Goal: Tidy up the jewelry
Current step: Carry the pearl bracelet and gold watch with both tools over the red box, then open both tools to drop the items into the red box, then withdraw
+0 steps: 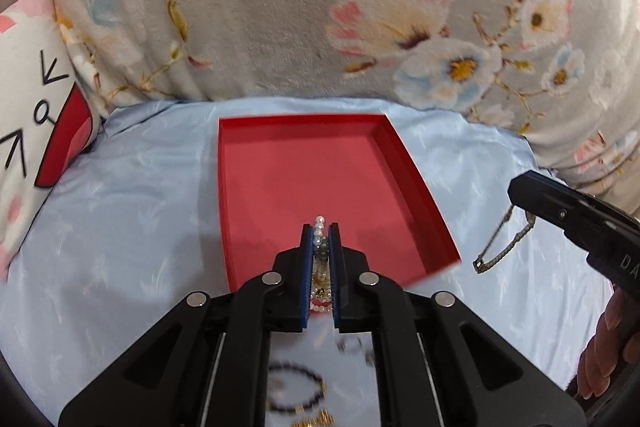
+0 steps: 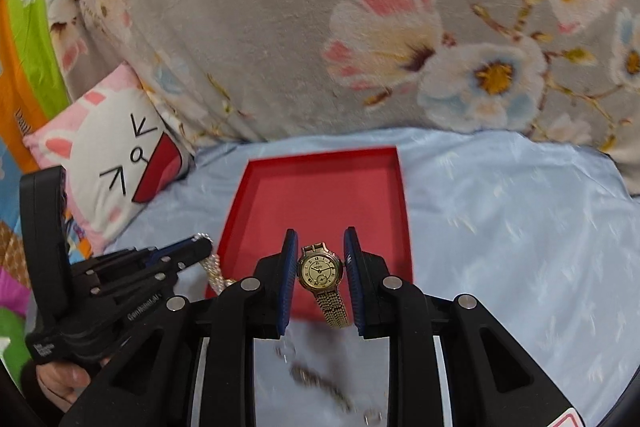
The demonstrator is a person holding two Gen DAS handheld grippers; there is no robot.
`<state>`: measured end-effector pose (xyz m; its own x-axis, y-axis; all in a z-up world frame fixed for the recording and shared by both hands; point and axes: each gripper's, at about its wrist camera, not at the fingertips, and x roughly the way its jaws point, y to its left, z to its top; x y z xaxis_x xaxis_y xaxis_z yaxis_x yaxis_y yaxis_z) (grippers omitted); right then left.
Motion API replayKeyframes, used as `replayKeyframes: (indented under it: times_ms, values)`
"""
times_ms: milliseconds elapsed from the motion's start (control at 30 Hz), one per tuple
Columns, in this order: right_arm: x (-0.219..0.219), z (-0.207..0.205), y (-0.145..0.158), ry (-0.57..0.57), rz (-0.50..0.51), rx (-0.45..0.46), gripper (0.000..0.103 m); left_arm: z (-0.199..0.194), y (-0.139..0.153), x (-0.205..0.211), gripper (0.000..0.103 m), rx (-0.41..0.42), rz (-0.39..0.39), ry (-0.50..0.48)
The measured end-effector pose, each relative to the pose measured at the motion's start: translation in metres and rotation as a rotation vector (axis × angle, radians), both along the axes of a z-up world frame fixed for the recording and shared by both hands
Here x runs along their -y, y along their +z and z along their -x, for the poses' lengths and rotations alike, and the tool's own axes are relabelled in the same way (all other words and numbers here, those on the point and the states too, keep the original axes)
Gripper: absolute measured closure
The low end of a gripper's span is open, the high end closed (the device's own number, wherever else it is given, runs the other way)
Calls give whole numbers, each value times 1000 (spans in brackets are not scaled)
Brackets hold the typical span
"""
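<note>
Left gripper [image 1: 320, 243] is pinching a pearl bracelet [image 1: 319, 227] right over the near edge of the red tray [image 1: 280, 163] on the blue sheet [image 1: 120, 211]. Right gripper [image 2: 318, 267] has a gold watch [image 2: 319, 269] clamped between its pads — band dangling down, also above the tray's near edge. More beads [image 1: 296, 387] lie blurry on the sheet's near side.

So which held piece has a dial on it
The gold watch in the right gripper; the left gripper grips a pearl strand, just beads, no face.
</note>
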<state>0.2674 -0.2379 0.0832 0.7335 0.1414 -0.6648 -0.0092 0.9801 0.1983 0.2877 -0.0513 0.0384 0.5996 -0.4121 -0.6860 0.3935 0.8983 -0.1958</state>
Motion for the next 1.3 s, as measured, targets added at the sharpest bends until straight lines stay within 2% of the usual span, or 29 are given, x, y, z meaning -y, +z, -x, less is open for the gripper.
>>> replayKeyframes:
  times_ms: [267, 467, 600, 633, 667, 733, 767, 833, 900, 1000, 1133, 1233, 1300]
  values:
    - [7, -113, -34, -13, -36, -49, 81, -91, -17, 22, 96, -10, -3, 21]
    - [16, -160, -69, -28, -60, -80, 81, -146, -37, 39, 96, -29, -2, 49]
    - [17, -177, -89, -31, -13, -111, 80, -164, -53, 46, 96, -43, -11, 59]
    - [19, -177, -95, -38, -7, -132, 80, -165, -58, 46, 87, -41, -19, 68]
    - [22, -173, -99, -51, 0, -139, 80, -166, -61, 45, 67, -40, -29, 75]
    - [26, -162, -100, -67, 13, -142, 78, -161, -68, 40, 46, -21, -55, 105]
    - [28, -155, -98, -71, 12, -138, 78, -157, -69, 36, 43, -10, -63, 120]
    - [30, -138, -92, -78, 9, -118, 76, -148, -72, 27, 39, -16, -66, 139]
    - [30, -110, -80, -73, 9, -85, 68, -137, -68, 15, 37, -28, -41, 148]
    - [26, -66, -69, -62, 8, -57, 59, -109, -58, -6, 28, -18, -25, 181]
    - [12, 4, -72, -27, 59, -70, 59, -58, -50, -28, 24, -6, -76, 197]
    - [-1, 54, -83, -3, 75, -97, 59, -16, -51, -44, 18, -17, -63, 199]
    - [-9, 86, -92, 0, 96, -119, 59, 13, -57, -53, 18, -23, -89, 206]
